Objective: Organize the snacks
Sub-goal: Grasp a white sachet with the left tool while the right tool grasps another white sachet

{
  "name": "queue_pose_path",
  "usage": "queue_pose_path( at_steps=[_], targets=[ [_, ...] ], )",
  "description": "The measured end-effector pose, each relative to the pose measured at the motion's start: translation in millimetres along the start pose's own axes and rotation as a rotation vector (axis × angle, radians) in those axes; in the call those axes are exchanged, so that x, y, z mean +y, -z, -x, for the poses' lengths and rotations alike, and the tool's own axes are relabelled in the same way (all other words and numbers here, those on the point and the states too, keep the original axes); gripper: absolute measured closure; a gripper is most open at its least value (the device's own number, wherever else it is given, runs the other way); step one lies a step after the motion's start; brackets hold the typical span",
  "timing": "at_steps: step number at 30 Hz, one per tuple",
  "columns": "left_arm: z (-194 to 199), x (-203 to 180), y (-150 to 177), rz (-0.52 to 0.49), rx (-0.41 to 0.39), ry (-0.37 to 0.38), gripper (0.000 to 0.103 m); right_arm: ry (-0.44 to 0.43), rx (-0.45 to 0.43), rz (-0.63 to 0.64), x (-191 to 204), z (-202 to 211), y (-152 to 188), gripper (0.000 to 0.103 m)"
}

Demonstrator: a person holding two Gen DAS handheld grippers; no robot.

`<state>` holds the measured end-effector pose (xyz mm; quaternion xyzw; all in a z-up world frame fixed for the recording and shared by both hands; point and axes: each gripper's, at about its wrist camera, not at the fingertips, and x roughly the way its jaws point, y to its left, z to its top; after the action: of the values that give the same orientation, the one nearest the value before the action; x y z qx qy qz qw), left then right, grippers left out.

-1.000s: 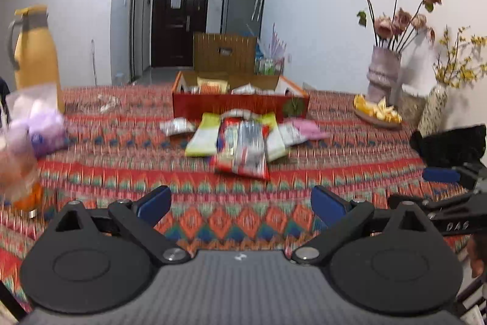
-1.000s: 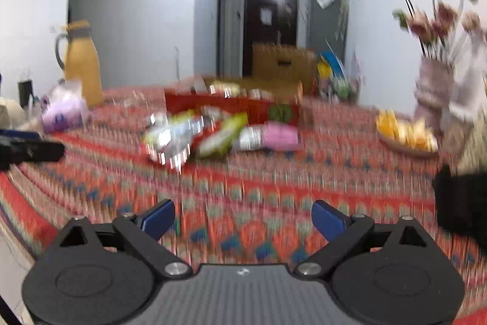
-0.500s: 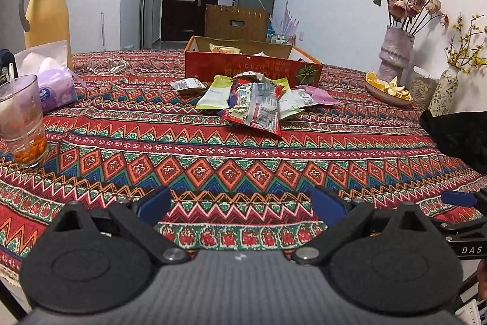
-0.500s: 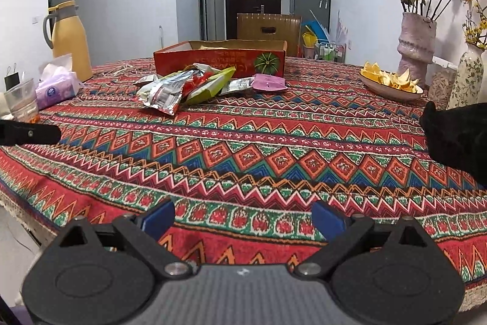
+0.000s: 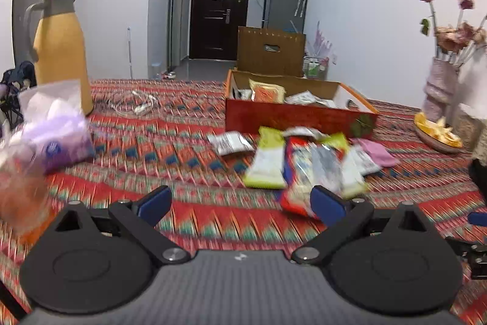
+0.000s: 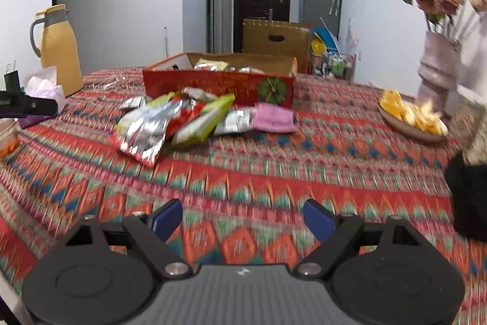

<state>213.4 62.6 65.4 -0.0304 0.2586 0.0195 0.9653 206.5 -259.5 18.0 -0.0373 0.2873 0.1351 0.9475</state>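
Observation:
A heap of snack packets (image 5: 304, 163) (image 6: 179, 121) lies on the patterned tablecloth in front of a red cardboard box (image 5: 298, 113) (image 6: 219, 83) that holds more packets. A small white packet (image 5: 229, 142) lies apart to the left of the heap, and a pink packet (image 6: 274, 119) at its right end. My left gripper (image 5: 240, 204) is open just short of the heap, its right fingertip (image 5: 327, 203) in front of the red and silver packet. My right gripper (image 6: 243, 220) hovers over bare cloth well short of the heap, jaws closing with nothing between them.
A yellow thermos jug (image 5: 59, 47), a purple tissue pack (image 5: 54, 131) and a glass with orange contents (image 5: 21, 197) stand at the left. A plate of orange pieces (image 6: 411, 116), a vase of dried flowers (image 6: 438, 69) and a black object (image 6: 468, 197) occupy the right.
Both grippers pulled back toward the table edge and have now come forward toward the snack heap. The right gripper's jaws have narrowed slightly. The snacks have not moved.

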Motion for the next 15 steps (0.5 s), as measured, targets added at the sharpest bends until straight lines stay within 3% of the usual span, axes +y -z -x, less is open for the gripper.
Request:
queue_pose_path(
  at_steps=[5,9,15],
  targets=[
    [-61.6,-1.8,-35.1,-0.036,-0.005,-0.001,0.008,-0.005,-0.016,0.059,-3.4,-49.2,-47.2,0.032],
    [-121.9,-5.6,-51.6,-0.096,0.021,-0.034,0.021,-0.034,-0.017,0.061,-7.0,-95.9,-81.5,0.038],
    [-203.5,3.6,-55.3,-0.028,0.123,-0.044,0.035,-0.042,0.030,0.077,-4.7,-166.6,-105.0,0.052]
  ],
)
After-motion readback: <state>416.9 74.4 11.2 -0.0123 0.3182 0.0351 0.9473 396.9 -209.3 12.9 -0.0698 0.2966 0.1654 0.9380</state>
